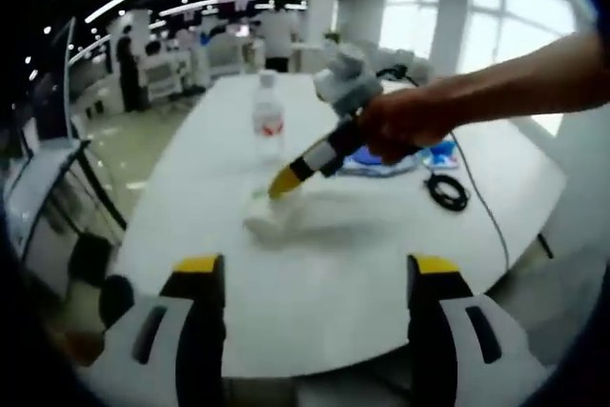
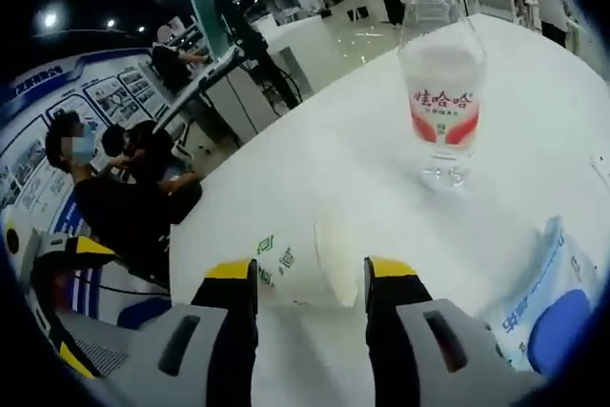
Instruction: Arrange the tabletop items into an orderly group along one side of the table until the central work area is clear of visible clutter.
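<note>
A white paper cup (image 2: 303,262) with green print lies on its side on the white table (image 2: 315,140). My right gripper (image 2: 307,272) has its jaws against both sides of the cup and is shut on it. In the left gripper view a hand brings that same right gripper (image 1: 282,182) in from the right, its yellow tip down at the cup (image 1: 270,224). A clear water bottle (image 2: 441,83) with a red and white label stands upright just beyond the cup. My left gripper (image 1: 316,266) hangs open over the near table edge, well short of the cup.
A blue and white packet (image 2: 548,307) lies right of the cup, also seen as the packet (image 1: 396,161) under the hand. A coiled black cable (image 1: 446,190) lies farther right. People sit at desks beyond the table's left edge (image 2: 124,188).
</note>
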